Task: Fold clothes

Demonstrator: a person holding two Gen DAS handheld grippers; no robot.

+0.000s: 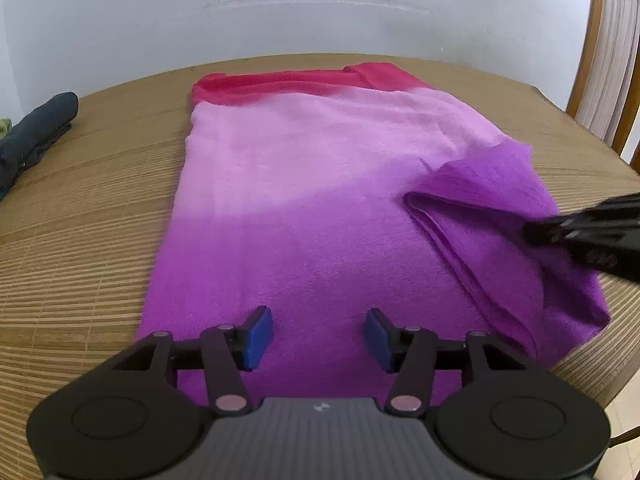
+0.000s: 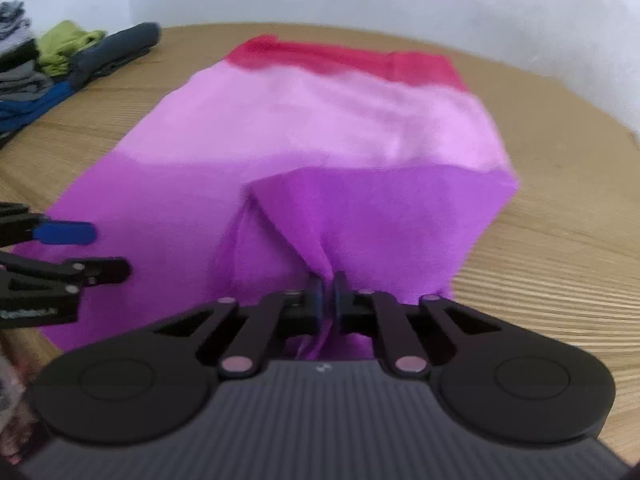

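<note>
Fuzzy purple-to-pink-to-red gradient garment (image 1: 304, 200) lies flat mid-table on the round ribbed wooden table (image 1: 80, 240). Right gripper (image 2: 329, 292) is clamped tight on the near hem corner at 5 o'clock, raising a flap, presumably to start a fold. Left gripper (image 1: 319, 334) hovers over the hem at 6 o'clock, pads spread, holding nothing (likely about to grab). Dark folded clothes (image 1: 36, 136) wait at 10 o'clock.
</note>
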